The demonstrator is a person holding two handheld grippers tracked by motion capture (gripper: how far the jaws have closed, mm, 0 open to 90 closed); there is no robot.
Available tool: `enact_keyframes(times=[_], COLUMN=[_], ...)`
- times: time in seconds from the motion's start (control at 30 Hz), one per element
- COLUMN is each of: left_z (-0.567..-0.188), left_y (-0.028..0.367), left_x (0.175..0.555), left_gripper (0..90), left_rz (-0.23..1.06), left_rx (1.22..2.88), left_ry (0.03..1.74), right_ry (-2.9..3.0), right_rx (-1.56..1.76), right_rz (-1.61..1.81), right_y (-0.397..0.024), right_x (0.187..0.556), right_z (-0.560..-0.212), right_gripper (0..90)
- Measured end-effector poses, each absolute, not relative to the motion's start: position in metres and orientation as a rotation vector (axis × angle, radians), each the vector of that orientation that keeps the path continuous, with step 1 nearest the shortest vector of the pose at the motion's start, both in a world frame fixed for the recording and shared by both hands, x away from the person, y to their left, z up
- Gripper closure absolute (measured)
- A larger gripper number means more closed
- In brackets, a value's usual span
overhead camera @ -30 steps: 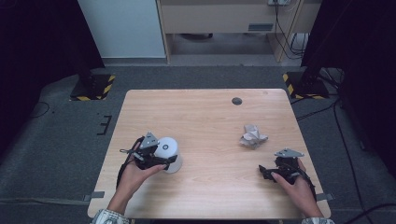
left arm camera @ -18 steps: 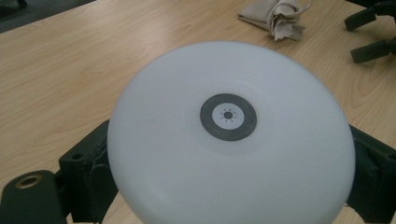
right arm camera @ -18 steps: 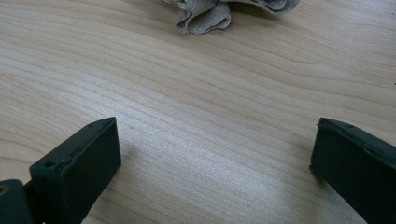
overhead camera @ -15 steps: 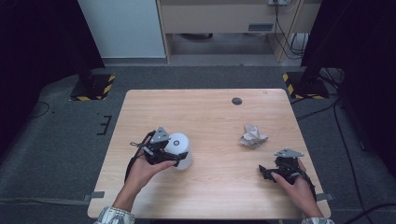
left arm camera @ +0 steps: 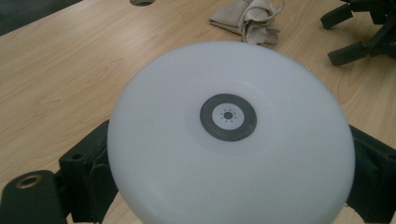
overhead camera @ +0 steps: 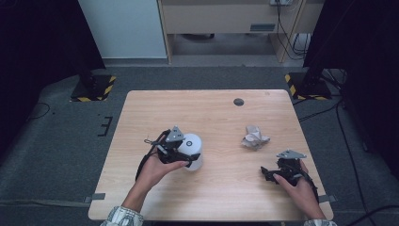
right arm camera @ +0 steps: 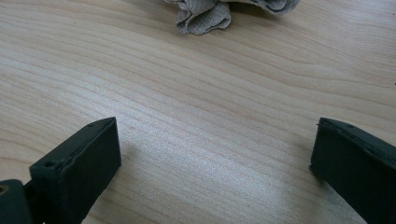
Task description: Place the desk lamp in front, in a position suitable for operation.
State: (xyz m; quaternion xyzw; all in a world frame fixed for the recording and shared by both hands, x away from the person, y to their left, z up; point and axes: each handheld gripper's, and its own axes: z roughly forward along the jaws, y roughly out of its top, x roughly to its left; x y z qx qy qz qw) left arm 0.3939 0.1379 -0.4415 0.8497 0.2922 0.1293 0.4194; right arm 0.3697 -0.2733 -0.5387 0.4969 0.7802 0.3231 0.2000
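Left gripper view puts the white round object [left arm camera: 231, 135] so close to the lens that its lower edge runs off the frame, and what it rests on is hidden behind its own bulk; you can read a dark ring with a small dotted centre on its flat face, but what kind of thing it is stays hard to tell. In the high view your left hand [overhead camera: 155, 168] comes in from the bottom edge with the forearm angled up and to the right, and your left gripper [overhead camera: 181, 157] lies against the near-left side of the white object [overhead camera: 192, 150], which sits left of the middle of the wooden surface [overhead camera: 211, 117]. Its fingers [left arm camera: 88, 168] stand on either side of the object and press against it, clamped on its sides. Your right hand [overhead camera: 301, 186] rests near the right front corner of the surface, with your right gripper [overhead camera: 269, 173] pointing left and low over the wood. Its fingers [right arm camera: 88, 161] are wide apart with bare surface between them, holding nothing. A crumpled cloth [overhead camera: 255, 137] lies between the two grippers, nearer the right one, and it is cut off by the upper edge of the right gripper view [right arm camera: 205, 16].
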Motion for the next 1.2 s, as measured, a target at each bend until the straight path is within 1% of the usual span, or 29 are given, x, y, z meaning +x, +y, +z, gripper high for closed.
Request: enact_keyframes(times=[0.83,1.2], left_z=[-0.451,-0.454], left_y=[0.099,0.092], left_x=[0.382,0.379], left_gripper=[7.7,7.7], left_rz=[0.292,0.285], left_rx=[2.183,2.189], left_ry=[0.657,0.647], right_ry=[2.183,2.183], right_rx=[1.386,1.385], right_rz=[0.904,0.904], right_y=[-0.273,-0.273], right_x=[0.37,0.37], right_z=[-0.539,-0.539], right_gripper=[1.9,1.9])
